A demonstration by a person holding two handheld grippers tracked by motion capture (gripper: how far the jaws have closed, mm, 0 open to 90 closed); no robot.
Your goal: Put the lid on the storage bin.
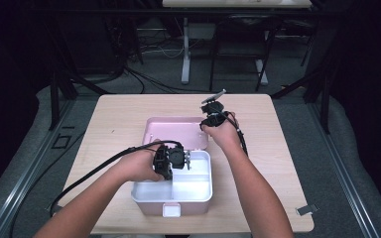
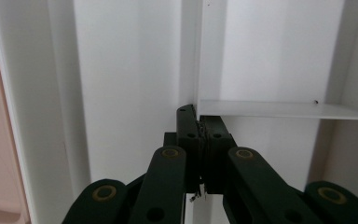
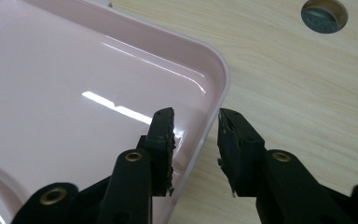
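1. The left gripper (image 1: 174,161) sits in the middle of the high view, inside the white box (image 1: 198,191). In the left gripper view its jaws are pressed shut on the thin upright divider (image 2: 198,56), just where the cross divider (image 2: 279,109) meets it. This grip probably pins the box so that it cannot slide.

2. The right gripper (image 1: 209,123) is just right of centre in the high view, at the right end of the pink lid (image 1: 171,131). In the right gripper view its jaws stand at a narrow gap astride the lid's rim (image 3: 216,100), one inside and one outside, not yet pressing. They seem placed to pinch the rim.

3. The lid lies flat on the bench (image 1: 119,119), hollow side up, touching the box's far wall. Its long axis runs left to right across the high view, parallel to that wall.

4. The box stands at lower centre, open side up, with its latch (image 1: 171,210) toward the bottom edge.

5. Judging from this, swinging the lid over the box comes next.
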